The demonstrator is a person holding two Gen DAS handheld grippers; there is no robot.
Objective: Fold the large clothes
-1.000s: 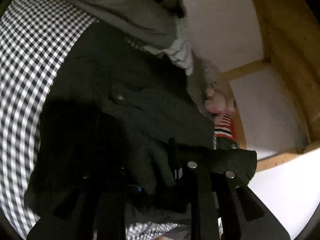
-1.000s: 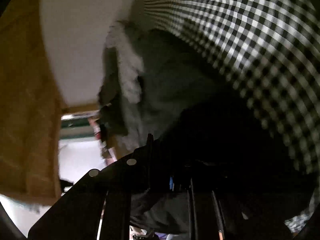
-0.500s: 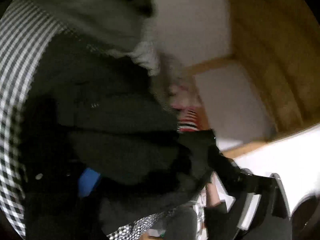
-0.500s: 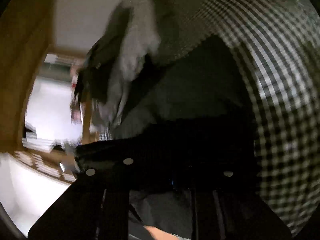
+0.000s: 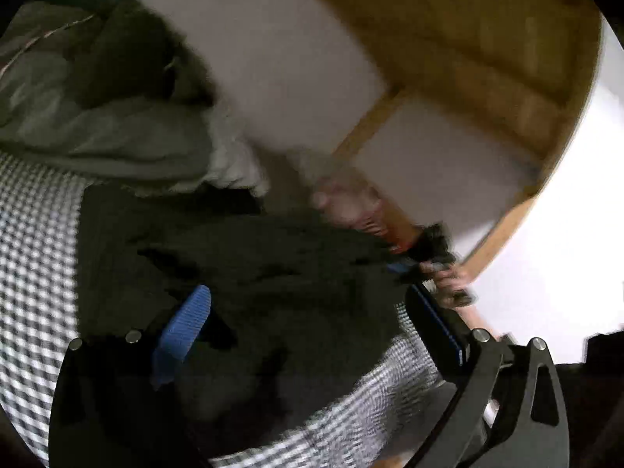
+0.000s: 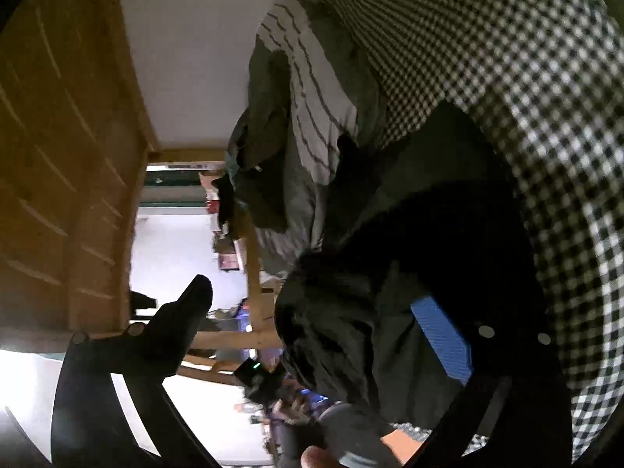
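Note:
A dark garment lies bunched on a black-and-white checked bedcover. My left gripper is open above it, blue pads showing, nothing between the fingers. In the right wrist view the same dark garment lies on the checked cover. My right gripper is open too, its blue-padded finger over the cloth and the other finger off the bed's edge. The other handheld gripper and a hand show at the garment's far edge in the left wrist view.
A pile of other clothes, grey, striped and dark green, lies at the head of the bed, also in the left wrist view. A white wall and wooden frame lie beyond. A wooden wardrobe stands beside the bed.
Both grippers were shut on the dark garment a second ago. Both have opened and let it go, and both cameras have swung and pulled back from the cloth.

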